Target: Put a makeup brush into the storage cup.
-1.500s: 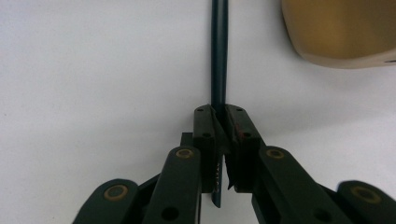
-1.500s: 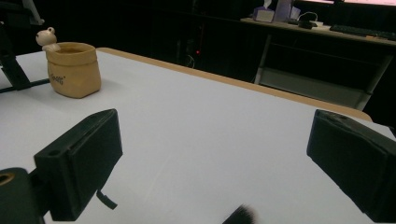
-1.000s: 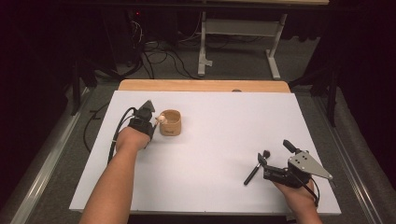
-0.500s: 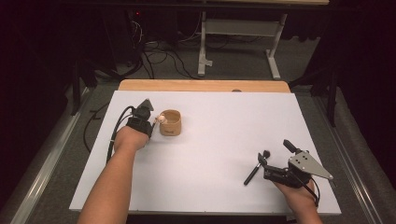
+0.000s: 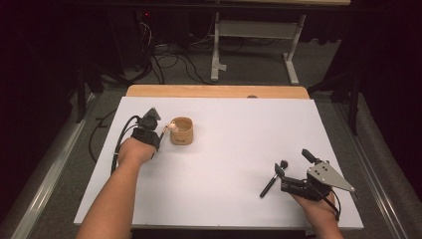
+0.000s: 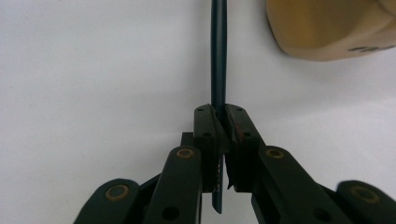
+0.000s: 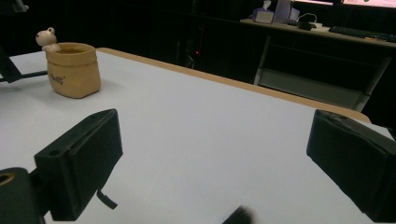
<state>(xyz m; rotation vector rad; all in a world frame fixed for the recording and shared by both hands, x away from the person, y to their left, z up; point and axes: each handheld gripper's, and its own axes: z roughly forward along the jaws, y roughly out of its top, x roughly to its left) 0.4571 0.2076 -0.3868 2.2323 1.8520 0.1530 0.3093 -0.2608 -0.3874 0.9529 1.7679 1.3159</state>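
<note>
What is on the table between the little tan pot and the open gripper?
Between the tan pot and the right gripper lies bare white table, as the high view shows; a black stick lies right beside that gripper.

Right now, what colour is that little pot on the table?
Tan, a light yellowish brown: the pot shows best in the right gripper view.

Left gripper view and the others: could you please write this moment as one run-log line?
left gripper: shut on thin dark pen | right gripper: open | small tan pot: upright on white table
</note>
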